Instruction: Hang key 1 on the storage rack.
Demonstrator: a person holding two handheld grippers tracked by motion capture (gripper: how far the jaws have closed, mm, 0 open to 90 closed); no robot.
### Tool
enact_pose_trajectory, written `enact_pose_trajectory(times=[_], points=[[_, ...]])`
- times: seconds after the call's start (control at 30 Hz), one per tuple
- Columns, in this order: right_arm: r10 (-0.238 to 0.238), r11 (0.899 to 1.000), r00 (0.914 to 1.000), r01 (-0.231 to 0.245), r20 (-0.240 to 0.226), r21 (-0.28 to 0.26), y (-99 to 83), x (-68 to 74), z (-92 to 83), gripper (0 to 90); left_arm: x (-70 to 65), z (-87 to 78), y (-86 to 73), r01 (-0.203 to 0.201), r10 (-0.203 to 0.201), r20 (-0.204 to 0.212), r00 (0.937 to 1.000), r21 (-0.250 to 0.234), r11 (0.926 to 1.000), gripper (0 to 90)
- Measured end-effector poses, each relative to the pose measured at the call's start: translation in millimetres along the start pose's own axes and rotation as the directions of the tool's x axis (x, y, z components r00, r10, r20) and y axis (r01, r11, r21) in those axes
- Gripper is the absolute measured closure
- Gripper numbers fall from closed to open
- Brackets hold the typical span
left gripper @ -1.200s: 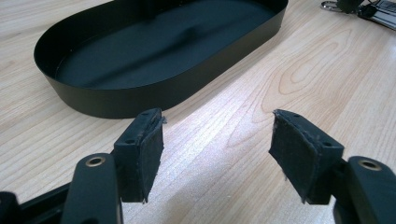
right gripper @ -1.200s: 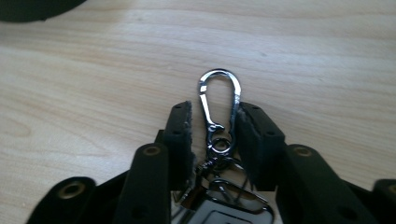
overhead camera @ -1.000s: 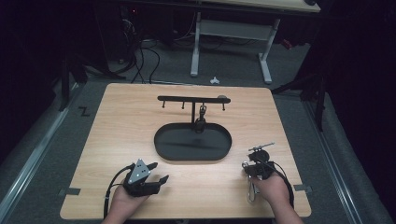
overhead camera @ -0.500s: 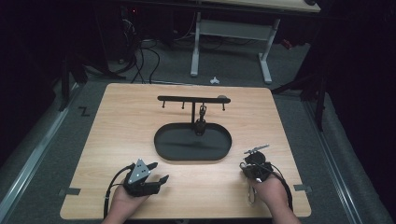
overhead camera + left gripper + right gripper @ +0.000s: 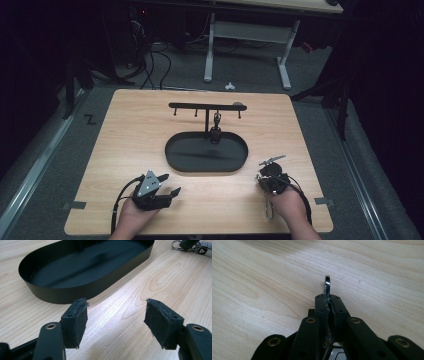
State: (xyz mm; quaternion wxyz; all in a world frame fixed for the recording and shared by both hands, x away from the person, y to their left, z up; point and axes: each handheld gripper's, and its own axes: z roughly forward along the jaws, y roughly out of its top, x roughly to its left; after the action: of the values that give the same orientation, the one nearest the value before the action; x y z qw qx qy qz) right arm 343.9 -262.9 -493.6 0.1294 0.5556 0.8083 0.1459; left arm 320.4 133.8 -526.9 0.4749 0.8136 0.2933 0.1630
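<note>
My right claw (image 5: 329, 305), its jaws just closed, pinches the key ring (image 5: 327, 286) thin-edge-on near the table's (image 5: 150, 125) front right corner for lifting, while my left claw (image 5: 116, 320) waits wide open.

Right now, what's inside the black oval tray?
Tray: the floor visible in the left gripper view is bare. At its far side the hook stand's post rises; the near wall hides a strip of floor.
</note>
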Motion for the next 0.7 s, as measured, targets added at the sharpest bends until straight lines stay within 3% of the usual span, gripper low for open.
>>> enact_pose_trajectory(times=[0.4, 0.53, 0.67, 0.7], points=[[0.0, 1.0, 0.9998, 0.001, -0.018, 0.028, 3.1, -1.7, 1.7, 86.2, -1.2, -0.6, 0.2, -0.004, 0.004, 0.007, 1.0, -0.003, 1.0, 34.8], [0.015, 0.998, 0.9989, -0.013, -0.044, 0.057, 6.4, -6.9, 1.3, 86.3, -3.2, -0.6, 0.4, -0.009, 0.009, 0.009, 0.9999, -0.012, 0.9999, 34.8], [0.007, 0.999, 0.9988, -0.004, -0.048, 0.046, 9.3, -8.4, -5.0, 86.3, -3.6, -1.6, 0.7, -0.008, 0.008, 0.009, 0.9999, -0.016, 0.9998, 34.8], [0.004, 0.999, 0.9984, -0.002, -0.056, 0.041, 12.4, -8.5, -15.4, 86.3, -3.6, -1.6, 0.7, -0.009, 0.009, 0.008, 0.9999, -0.015, 0.9998, 34.8]])
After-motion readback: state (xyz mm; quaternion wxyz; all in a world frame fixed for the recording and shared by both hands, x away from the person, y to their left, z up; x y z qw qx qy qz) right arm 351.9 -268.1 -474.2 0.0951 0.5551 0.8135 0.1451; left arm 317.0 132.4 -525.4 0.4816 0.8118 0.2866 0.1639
